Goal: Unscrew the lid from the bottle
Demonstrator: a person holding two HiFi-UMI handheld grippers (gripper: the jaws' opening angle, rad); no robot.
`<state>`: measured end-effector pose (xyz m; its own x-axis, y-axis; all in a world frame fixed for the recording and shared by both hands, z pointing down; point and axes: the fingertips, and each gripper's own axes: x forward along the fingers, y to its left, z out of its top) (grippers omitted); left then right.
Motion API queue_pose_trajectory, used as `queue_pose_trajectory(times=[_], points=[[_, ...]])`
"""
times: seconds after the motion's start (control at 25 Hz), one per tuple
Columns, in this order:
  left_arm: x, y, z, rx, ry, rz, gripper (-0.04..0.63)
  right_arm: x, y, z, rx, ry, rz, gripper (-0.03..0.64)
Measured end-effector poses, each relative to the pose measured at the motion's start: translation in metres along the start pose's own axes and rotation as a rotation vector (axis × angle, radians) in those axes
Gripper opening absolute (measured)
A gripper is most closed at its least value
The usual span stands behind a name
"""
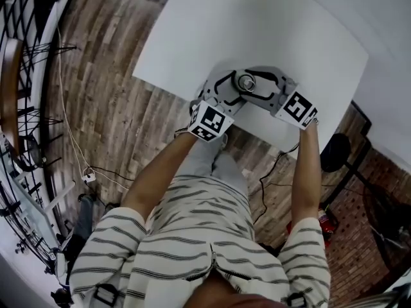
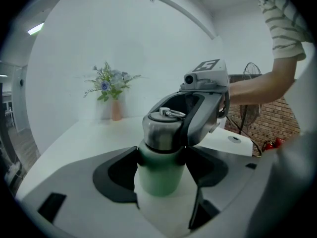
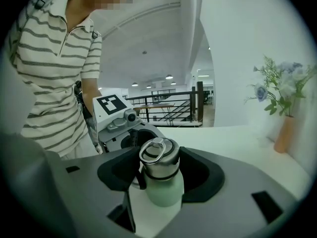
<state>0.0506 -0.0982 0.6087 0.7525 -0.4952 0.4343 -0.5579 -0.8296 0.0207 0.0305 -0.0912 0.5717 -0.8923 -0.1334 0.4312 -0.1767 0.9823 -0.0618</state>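
A pale green bottle (image 2: pixel 161 175) with a steel lid (image 2: pixel 162 130) stands upright near the front edge of the white table (image 1: pixel 257 18). My left gripper (image 2: pixel 161 168) is shut on the green body, one pad pressed against each side. My right gripper (image 3: pixel 159 165) comes from the opposite side and is shut on the lid (image 3: pixel 159 158), whose ring handle lies flat on top. From the head view the two grippers meet round the lid (image 1: pixel 246 82), the left gripper (image 1: pixel 232 92) at lower left and the right gripper (image 1: pixel 258 90) at lower right.
A slim vase of flowers (image 2: pixel 111 90) stands at the far side of the table by the white wall. A person in a striped shirt (image 3: pixel 54 68) holds both grippers. Off the table's right edge are a standing fan (image 2: pixel 250 98) and a brick wall. Wood floor (image 1: pixel 96 76) lies below to the left.
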Motion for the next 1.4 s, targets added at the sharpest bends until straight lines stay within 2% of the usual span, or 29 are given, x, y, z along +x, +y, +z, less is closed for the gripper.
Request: queue_pose_trajectory(times=[0.16, 0.2, 0.24, 0.4, 0.56, 0.8, 0.96, 1.12, 1.4], points=[[0.000, 0.000, -0.002, -0.001, 0.006, 0.000, 0.305, 0.000, -0.002, 0.001, 0.028, 0.017, -0.046, 0.273], [-0.001, 0.000, -0.002, -0.002, 0.007, 0.000, 0.305, 0.000, -0.003, 0.003, 0.041, 0.007, -0.081, 0.343], [-0.001, 0.001, -0.002, -0.003, 0.008, 0.000, 0.305, -0.002, -0.005, 0.007, 0.051, -0.007, -0.126, 0.374], [-0.001, 0.004, -0.003, -0.005, 0.009, 0.006, 0.305, -0.004, -0.009, 0.018, 0.087, -0.076, -0.336, 0.374], [0.000, 0.003, -0.006, -0.005, 0.013, 0.010, 0.305, -0.009, -0.016, 0.016, 0.221, -0.163, -0.591, 0.324], [0.001, 0.003, -0.006, -0.005, 0.015, 0.008, 0.305, -0.004, -0.015, 0.005, 0.308, -0.131, -0.801, 0.307], [0.001, 0.001, -0.006, -0.005, 0.018, 0.010, 0.305, -0.003, -0.015, 0.004, 0.333, -0.142, -0.857, 0.299], [0.001, 0.003, -0.006, -0.004, 0.013, 0.012, 0.305, 0.000, -0.018, 0.003, 0.338, -0.138, -0.871, 0.273], [0.002, 0.006, -0.008, -0.003, 0.021, 0.010, 0.305, 0.004, -0.021, 0.003, 0.339, -0.125, -0.864, 0.265]])
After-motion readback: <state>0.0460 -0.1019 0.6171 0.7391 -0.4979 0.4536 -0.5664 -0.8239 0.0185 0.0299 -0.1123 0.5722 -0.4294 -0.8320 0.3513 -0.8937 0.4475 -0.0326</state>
